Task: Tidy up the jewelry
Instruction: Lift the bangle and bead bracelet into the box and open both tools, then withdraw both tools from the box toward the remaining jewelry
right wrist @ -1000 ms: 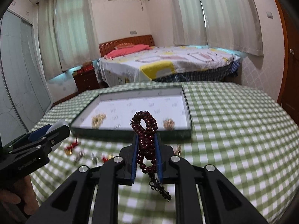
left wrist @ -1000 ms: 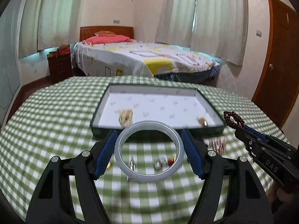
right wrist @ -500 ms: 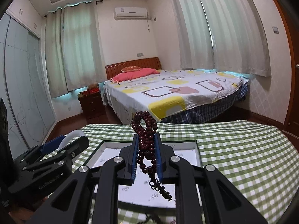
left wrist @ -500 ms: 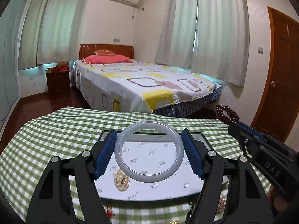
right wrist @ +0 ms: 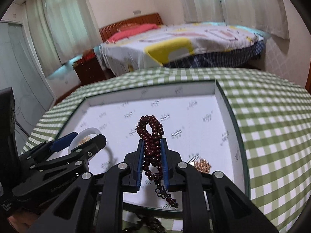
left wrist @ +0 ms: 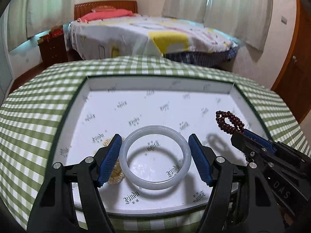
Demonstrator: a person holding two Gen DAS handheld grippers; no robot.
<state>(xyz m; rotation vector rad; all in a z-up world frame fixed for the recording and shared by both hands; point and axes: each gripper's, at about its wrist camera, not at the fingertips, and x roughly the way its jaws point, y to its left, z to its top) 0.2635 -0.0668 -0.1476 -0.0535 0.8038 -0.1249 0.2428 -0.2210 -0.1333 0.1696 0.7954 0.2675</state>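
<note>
My left gripper [left wrist: 155,156] is shut on a pale white jade bangle [left wrist: 124,156], holding it just above the floor of the white-lined tray [left wrist: 155,83]. A gold bead piece [left wrist: 115,171] lies in the tray under the left finger. My right gripper [right wrist: 152,161] is shut on a dark red bead bracelet [right wrist: 150,130], held above the tray [right wrist: 231,116]; it also shows in the left wrist view [left wrist: 229,122]. Another gold piece [right wrist: 202,165] lies in the tray near the right finger. The bangle shows in the right wrist view [right wrist: 85,133].
The tray sits on a table with a green checked cloth [left wrist: 29,116]. Dark beads [right wrist: 147,223] lie on the cloth below the tray's near edge. A bed [left wrist: 155,33] and a wooden nightstand [left wrist: 52,46] stand beyond the table.
Both grippers have moved forward and down from in front of the tray to over its floor, still holding the bangle and the bead bracelet.
</note>
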